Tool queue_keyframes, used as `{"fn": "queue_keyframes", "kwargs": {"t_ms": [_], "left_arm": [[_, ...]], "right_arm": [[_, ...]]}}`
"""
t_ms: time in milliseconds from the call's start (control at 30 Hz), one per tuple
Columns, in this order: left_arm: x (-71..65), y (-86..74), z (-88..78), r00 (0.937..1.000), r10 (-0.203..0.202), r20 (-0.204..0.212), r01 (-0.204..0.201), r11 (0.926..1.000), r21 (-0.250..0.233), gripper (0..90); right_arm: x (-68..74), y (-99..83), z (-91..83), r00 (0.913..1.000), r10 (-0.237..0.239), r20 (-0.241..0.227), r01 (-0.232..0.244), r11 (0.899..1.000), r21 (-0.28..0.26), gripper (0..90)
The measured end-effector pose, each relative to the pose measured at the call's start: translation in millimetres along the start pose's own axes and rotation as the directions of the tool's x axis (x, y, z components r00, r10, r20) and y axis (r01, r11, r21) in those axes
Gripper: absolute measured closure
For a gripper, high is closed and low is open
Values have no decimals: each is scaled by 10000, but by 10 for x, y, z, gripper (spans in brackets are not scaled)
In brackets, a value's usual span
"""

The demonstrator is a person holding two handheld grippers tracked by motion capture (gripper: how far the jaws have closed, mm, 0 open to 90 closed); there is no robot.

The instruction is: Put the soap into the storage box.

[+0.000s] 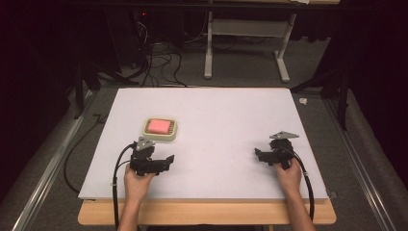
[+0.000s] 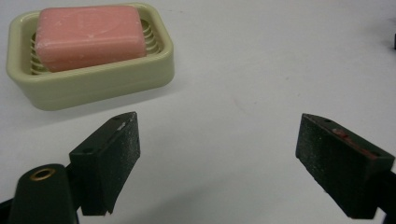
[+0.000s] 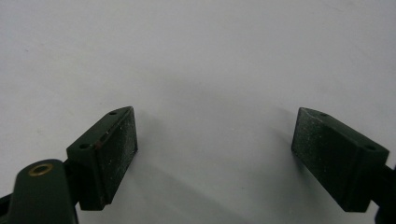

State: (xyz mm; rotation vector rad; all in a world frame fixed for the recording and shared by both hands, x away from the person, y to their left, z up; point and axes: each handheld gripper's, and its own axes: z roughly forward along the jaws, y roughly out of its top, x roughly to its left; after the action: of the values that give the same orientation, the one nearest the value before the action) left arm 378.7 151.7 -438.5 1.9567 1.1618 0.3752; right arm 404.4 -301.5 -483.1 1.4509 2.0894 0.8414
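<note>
A pink bar of soap [image 1: 159, 126] [image 2: 88, 36] lies in a cream ribbed soap dish [image 1: 171, 137] [image 2: 93, 88] on the white board, left of centre. My left gripper [image 1: 168, 160] [image 2: 217, 161] rests just in front of the dish, pointing right, jaws wide open with nothing between them. The dish lies beyond its left jaw in the left gripper view. My right gripper [image 1: 258, 154] [image 3: 215, 158] sits at the board's right side, pointing left, jaws open over bare board. A hand holds each gripper near the front edge.
The white board [image 1: 216, 110] lies on a wooden table [image 1: 207, 216]. Behind it are a white table frame [image 1: 245, 33], cables on the grey floor [image 1: 159, 62] and dark stands at both sides. A metal rail [image 1: 48, 168] runs along the left.
</note>
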Motion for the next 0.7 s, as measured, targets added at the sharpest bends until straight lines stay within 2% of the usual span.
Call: {"fn": "queue_keyframes", "kwargs": {"t_ms": [200,433,700], "left_arm": [[-17,4,57,10000,38,26,-38,10000,76,146],[-36,1,137,9997,154,-191,-150,9997,216,146],[-70,-6,231,9992,313,-234,-304,9988,386,146]], "right_arm": [[1,0,-1,10000,8,-4,-8,10000,7,149],[1,0,-1,10000,8,-3,-8,10000,6,149],[1,0,-1,10000,10,-3,-10,10000,7,149]]}}
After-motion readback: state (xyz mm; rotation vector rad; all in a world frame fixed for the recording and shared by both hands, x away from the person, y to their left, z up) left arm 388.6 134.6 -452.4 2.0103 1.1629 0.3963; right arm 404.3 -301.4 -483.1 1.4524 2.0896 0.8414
